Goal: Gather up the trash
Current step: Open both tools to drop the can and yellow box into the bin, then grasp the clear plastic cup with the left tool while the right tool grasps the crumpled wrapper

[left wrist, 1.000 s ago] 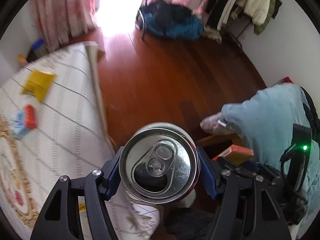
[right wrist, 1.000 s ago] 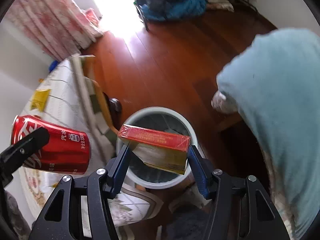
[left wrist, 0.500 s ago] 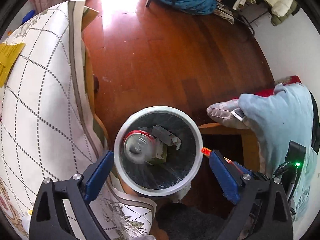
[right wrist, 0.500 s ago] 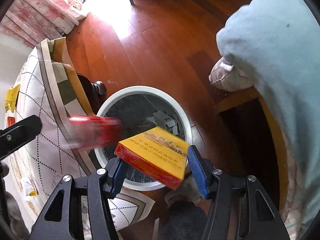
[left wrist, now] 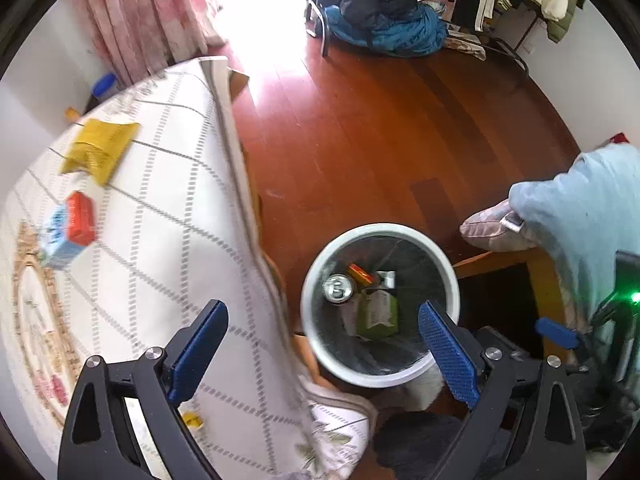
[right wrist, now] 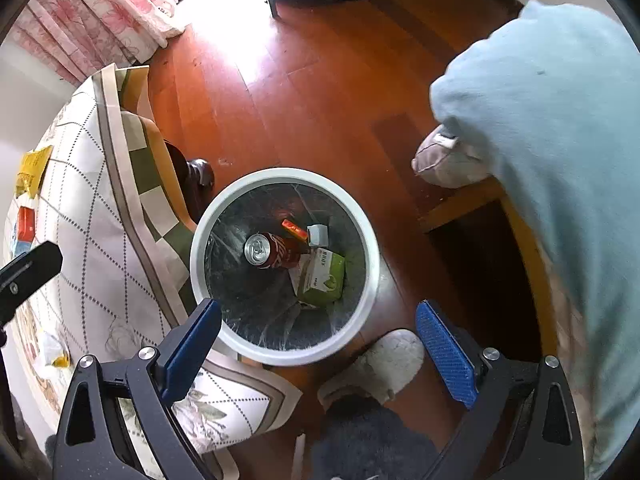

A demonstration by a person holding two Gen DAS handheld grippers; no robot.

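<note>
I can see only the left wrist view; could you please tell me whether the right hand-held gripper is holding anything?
Observer: No. The right hand-held gripper is open and empty, above the bin.
Operator: Thank you. I see only the silver top of the can; what colour is its body?
Observer: Red. The can lies tilted in the bin, with its top turned toward the table side.
Operator: Is anything hidden behind the tablecloth near the bin?
Observer: Yes, a dark table leg stands on the floor close to the bin's rim.
</note>
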